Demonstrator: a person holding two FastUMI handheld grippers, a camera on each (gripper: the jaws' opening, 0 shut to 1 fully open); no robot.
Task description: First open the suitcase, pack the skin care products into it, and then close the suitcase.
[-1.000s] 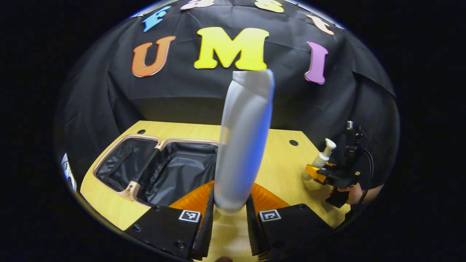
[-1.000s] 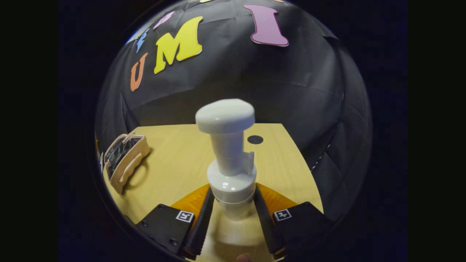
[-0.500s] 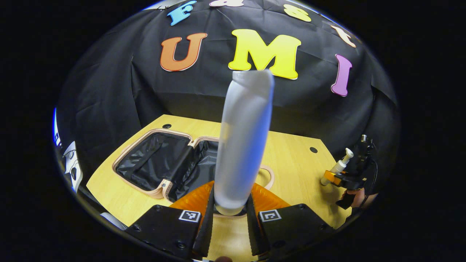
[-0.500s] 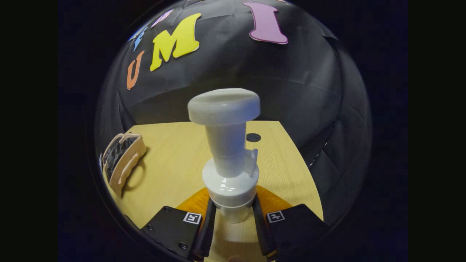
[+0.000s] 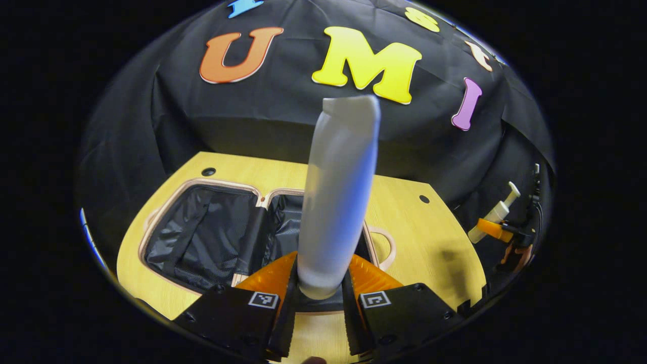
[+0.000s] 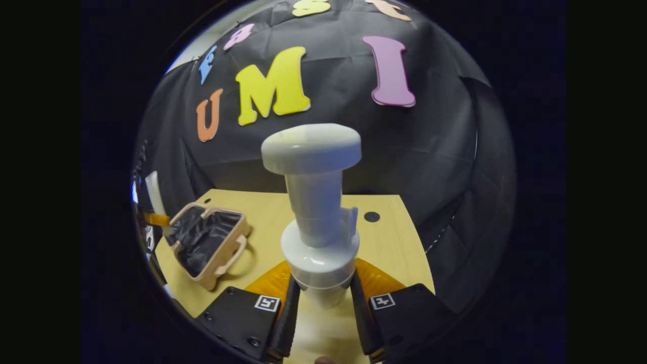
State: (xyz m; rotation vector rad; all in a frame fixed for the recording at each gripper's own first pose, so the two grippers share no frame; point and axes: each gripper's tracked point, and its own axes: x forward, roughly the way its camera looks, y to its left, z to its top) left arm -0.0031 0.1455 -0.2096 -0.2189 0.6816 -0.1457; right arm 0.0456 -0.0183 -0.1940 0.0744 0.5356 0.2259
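No wording I can read on the tube (image 5: 337, 202) or pump bottle (image 6: 318, 217), square coded tags (image 5: 263, 299) on my gripper bodies at lower centre, patterns only, no letters or numbers

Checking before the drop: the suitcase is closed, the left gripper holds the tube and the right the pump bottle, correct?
Not quite. In the left gripper view the suitcase lies open. The left gripper does hold the tube, and the right gripper the pump bottle.
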